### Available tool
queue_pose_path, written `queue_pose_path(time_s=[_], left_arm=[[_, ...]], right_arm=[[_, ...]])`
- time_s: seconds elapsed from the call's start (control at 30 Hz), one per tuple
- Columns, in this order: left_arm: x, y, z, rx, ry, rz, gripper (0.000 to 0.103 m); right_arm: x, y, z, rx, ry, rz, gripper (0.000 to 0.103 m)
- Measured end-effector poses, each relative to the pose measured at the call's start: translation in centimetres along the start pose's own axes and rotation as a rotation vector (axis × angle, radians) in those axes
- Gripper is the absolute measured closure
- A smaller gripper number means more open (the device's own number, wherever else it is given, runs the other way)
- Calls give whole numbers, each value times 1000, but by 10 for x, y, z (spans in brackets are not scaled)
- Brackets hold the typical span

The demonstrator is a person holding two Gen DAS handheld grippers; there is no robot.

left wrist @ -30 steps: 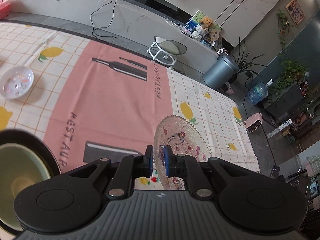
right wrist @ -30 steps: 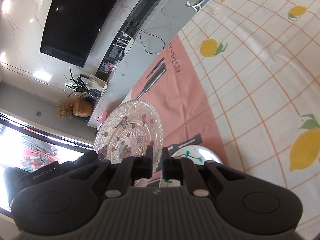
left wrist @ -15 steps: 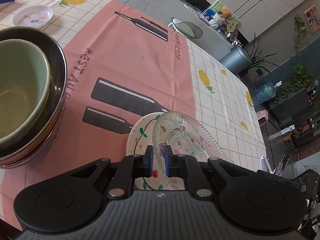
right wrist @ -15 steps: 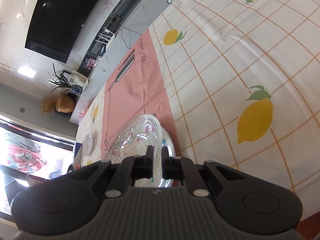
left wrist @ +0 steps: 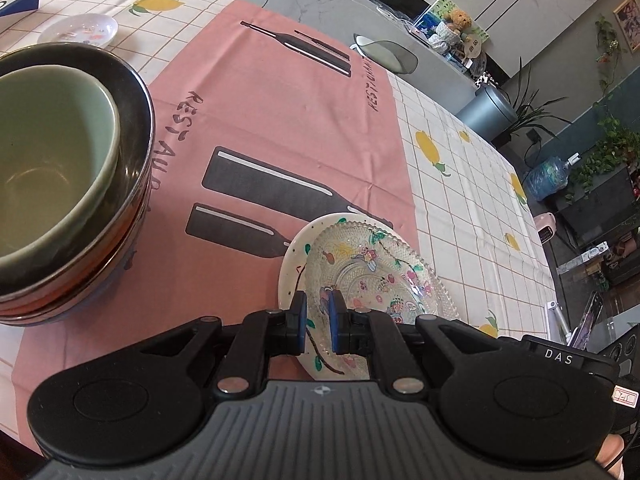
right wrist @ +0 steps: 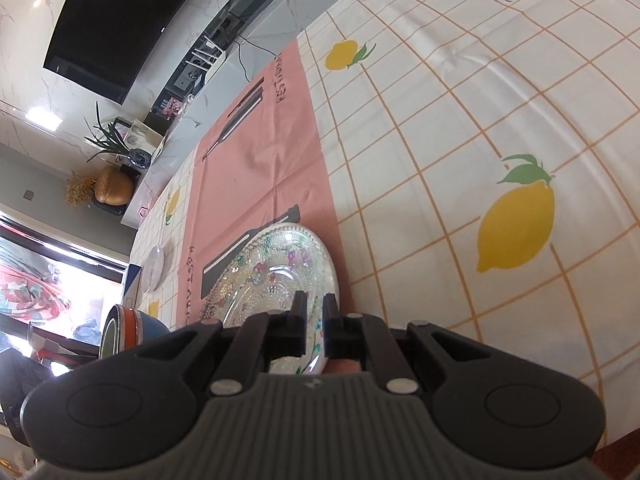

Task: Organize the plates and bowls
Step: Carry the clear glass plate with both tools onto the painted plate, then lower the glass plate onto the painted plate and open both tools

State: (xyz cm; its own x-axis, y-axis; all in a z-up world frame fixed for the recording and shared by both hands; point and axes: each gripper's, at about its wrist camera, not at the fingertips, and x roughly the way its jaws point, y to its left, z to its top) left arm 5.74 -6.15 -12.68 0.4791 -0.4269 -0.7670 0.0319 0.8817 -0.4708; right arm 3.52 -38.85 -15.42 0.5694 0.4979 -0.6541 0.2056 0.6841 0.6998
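A clear patterned glass plate [left wrist: 376, 276] lies on a white plate with painted vines [left wrist: 294, 252] on the pink tablecloth. My left gripper [left wrist: 318, 318] sits at the glass plate's near rim, its jaws a narrow gap apart with the rim between the blue pads. My right gripper [right wrist: 315, 312] is at the opposite rim of the glass plate [right wrist: 272, 276], jaws also a narrow gap apart around the rim. A stack of bowls with a green bowl [left wrist: 44, 152] on top stands to the left; it also shows in the right wrist view [right wrist: 128, 332].
A small white saucer [left wrist: 78, 30] lies at the far left of the table, next to a blue-and-white box [left wrist: 18, 4]. The table edge runs along the right. A stool [left wrist: 386, 52] and a grey bin [left wrist: 486, 110] stand beyond the table.
Both grippers have lowered the glass plate from tilted in the air onto the white plate. The jaws of both have opened slightly from their tight grip.
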Motion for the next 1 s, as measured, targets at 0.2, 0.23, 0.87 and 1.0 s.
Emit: queue_pose_path(time_s=[0.2,0.23,0.87,1.0], left_arm=[[-1,-3,-4,29,-12,29,91],[-1,-3,-5,32,-13,35,91],[6,-10,-10,92,7,104,90],[5,-15,-11,123,0,119,87]], right_arm=[[1,0,-3,-3,0,-2,98],[1,1,-3,-8,-1,-4,98],[1,14,-12,-106,-29,-72,98],[2,15,-13,-121,-37,-82,98]])
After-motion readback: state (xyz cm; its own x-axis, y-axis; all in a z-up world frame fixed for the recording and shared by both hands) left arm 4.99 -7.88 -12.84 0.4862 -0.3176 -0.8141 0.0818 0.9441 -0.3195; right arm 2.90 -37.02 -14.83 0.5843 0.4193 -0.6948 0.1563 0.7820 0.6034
